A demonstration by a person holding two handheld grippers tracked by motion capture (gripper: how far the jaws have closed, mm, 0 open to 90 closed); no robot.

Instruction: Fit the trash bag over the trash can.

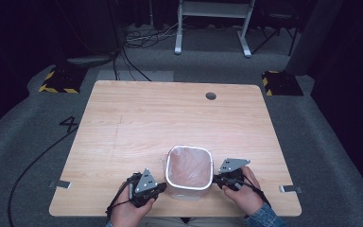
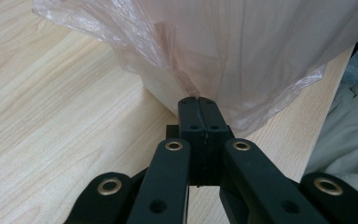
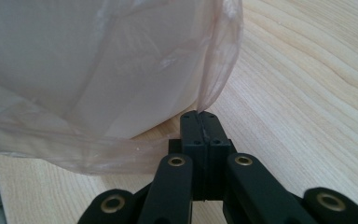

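Note:
A small white bin (image 1: 189, 189) lined with a thin pinkish plastic bag (image 1: 189, 166) stands near the front edge of the wooden table (image 1: 170, 118). My left gripper (image 1: 162, 187) is at the bin's left side, low by the tabletop. In the left gripper view its jaws (image 2: 198, 100) are shut on a fold of the bag (image 2: 242, 56) that hangs down the bin's wall. My right gripper (image 1: 215, 178) is at the bin's right side. In the right gripper view its jaws (image 3: 198, 113) are shut on the bag's hanging edge (image 3: 98, 70).
A round cable hole (image 1: 211, 96) sits at the table's far right. On the grey floor beyond stand two yellow-and-black striped bases (image 1: 59, 80) (image 1: 281, 81), loose cables (image 1: 132, 56) and a white frame (image 1: 212, 23). The table's front edge lies just behind both hands.

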